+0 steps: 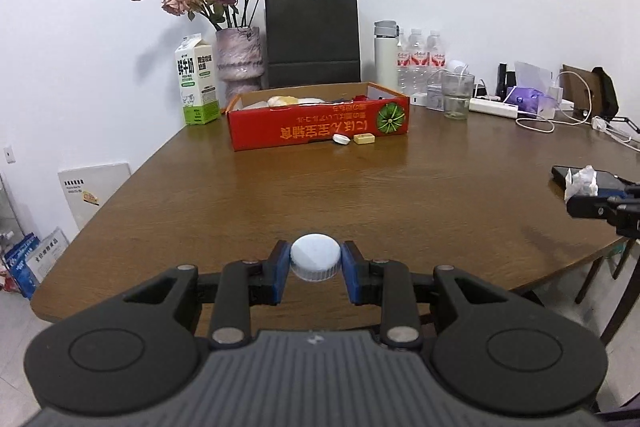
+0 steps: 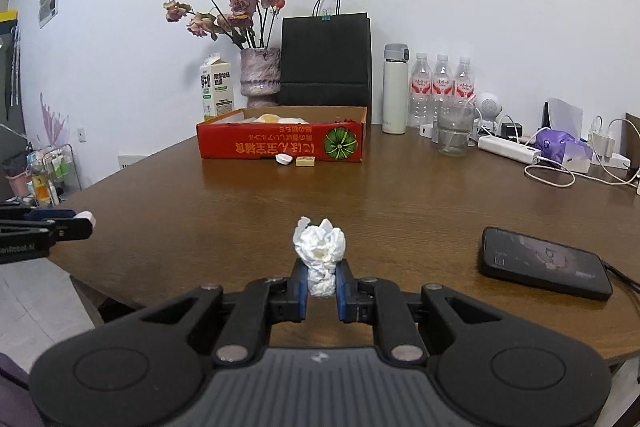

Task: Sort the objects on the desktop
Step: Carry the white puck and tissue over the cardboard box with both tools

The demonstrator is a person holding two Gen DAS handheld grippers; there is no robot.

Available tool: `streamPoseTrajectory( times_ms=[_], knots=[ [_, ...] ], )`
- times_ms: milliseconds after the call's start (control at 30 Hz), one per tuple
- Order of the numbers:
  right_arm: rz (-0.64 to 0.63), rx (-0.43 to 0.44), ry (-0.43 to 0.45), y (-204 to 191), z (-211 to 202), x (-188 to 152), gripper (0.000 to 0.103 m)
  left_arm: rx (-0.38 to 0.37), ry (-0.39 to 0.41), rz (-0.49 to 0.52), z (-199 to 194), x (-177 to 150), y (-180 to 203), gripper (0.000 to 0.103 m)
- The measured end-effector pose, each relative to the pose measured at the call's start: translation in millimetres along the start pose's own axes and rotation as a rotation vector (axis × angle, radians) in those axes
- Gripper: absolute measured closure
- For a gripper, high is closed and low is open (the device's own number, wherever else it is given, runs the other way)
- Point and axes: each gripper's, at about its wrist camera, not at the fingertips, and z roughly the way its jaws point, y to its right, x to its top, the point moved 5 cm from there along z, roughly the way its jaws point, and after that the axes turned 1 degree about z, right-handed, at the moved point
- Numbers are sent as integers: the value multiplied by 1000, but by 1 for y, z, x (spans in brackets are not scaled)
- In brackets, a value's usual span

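My left gripper (image 1: 315, 263) is shut on a white bottle cap (image 1: 315, 261) and holds it above the near part of the brown table (image 1: 360, 195). My right gripper (image 2: 321, 281) is shut on a crumpled white tissue (image 2: 320, 251) above the table's near edge. A red cardboard box (image 1: 320, 125) with several items inside stands at the back; it also shows in the right wrist view (image 2: 280, 143). A small white object (image 1: 341, 139) and a yellow block (image 1: 363, 138) lie in front of the box. The right gripper with the tissue shows at the right edge of the left view (image 1: 582, 183).
A milk carton (image 1: 197, 83), a vase of dried roses (image 1: 239, 67), a black paper bag (image 1: 312, 35), a white flask (image 1: 386, 55), water bottles (image 1: 420, 61), a glass (image 1: 457, 97) and a power strip with cables (image 1: 494, 105) line the back. A black phone (image 2: 546, 263) lies at the right.
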Motion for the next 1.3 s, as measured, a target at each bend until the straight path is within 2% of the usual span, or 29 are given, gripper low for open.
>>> streamPoseTrajectory(
  times_ms=[367, 733, 867, 1000, 1167, 1300],
  knots=[
    [-32, 25, 29, -18, 14, 18, 90, 19, 17, -59, 14, 11, -15, 74],
    [-54, 18, 41, -24, 75, 66, 90, 3, 84, -94, 66, 70, -44, 74],
    [-90, 29, 74, -25, 103, 96, 90, -14, 121, -76, 97, 103, -54, 74],
    [-88, 50, 100, -19, 143, 144, 90, -36, 120, -87, 142, 144, -66, 74],
    [-71, 81, 106, -14, 202, 207, 90, -102, 57, -165, 209, 197, -82, 74],
    [-38, 111, 41, -9, 261, 243, 90, -88, -18, -153, 270, 227, -88, 74]
  ],
)
